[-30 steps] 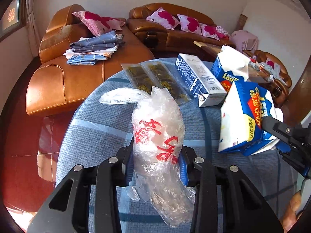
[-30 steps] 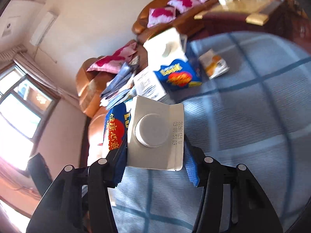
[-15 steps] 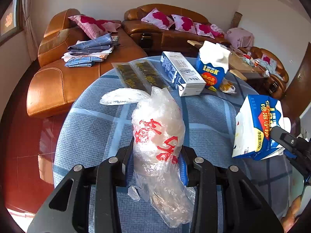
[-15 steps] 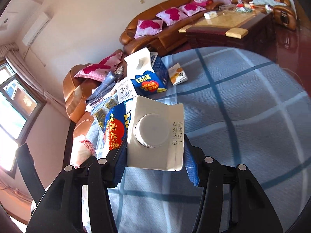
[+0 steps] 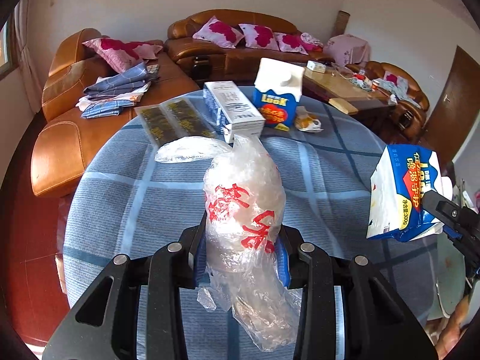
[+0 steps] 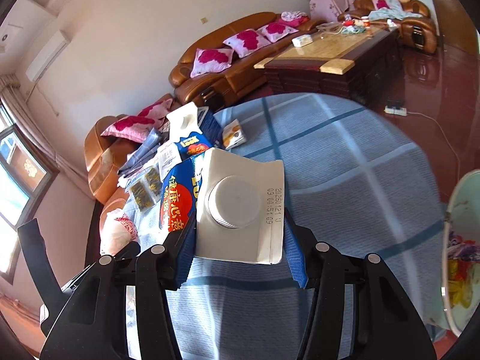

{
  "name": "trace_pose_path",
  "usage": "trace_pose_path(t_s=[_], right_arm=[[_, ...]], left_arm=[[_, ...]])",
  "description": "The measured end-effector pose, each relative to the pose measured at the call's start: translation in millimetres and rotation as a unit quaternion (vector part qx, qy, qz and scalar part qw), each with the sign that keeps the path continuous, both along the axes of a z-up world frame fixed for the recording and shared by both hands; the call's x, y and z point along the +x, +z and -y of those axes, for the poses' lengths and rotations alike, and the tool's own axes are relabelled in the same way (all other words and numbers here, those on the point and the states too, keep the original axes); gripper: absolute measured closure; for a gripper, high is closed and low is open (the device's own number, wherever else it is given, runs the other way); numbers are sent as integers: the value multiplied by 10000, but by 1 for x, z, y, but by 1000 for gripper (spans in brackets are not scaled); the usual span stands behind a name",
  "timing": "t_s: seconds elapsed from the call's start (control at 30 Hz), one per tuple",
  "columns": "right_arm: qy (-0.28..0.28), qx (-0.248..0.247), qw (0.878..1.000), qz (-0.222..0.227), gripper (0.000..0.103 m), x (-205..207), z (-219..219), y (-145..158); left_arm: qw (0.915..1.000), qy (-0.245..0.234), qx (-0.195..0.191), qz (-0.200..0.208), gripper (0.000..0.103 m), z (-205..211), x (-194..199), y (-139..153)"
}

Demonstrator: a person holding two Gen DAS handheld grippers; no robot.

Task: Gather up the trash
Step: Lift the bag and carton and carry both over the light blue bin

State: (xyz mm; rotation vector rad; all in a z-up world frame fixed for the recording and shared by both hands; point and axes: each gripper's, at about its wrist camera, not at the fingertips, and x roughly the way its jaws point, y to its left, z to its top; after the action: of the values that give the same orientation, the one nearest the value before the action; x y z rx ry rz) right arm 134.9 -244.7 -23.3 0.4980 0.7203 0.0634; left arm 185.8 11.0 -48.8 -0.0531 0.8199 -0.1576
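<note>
Blue checked tablecloth on a round table, sofas behind. We have two pieces lifted: left gripper clamped on a crumpled plastic bag, right gripper clamped on a milk carton. Left on the table, we judge: second carton, white box, dark packets, small wrapper. Only the right view shows a bin at the table's edge.

The right gripper holds a milk carton over the round table.

The carton's white cap faces us, and the blue pads squeeze its sides. Behind the carton stand another blue carton and a small snack packet. Left of it, the other gripper holds a plastic bag. Far right of it is a pale bin with bright trash inside.
</note>
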Motion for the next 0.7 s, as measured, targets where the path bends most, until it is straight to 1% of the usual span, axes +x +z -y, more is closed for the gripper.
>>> trace_pose_path(t_s=[0.17,0.43,0.6,0.7], right_arm=[[-246,-164,9995,67,50,-19,22,4],[-696,-196,9973,113,50,-43,63,7],[-799,-326,9963,41,50,-50,78,7],[-763,-478,9959,-15,50,-52,87,9]], left_arm=[[9996,-277,49,78,67,27,-7,5],[9973,-704,125,190,67,73,-16,12],[9955,-893,203,257,67,97,-23,16],[9944,-988,239,299,67,110,-28,19]])
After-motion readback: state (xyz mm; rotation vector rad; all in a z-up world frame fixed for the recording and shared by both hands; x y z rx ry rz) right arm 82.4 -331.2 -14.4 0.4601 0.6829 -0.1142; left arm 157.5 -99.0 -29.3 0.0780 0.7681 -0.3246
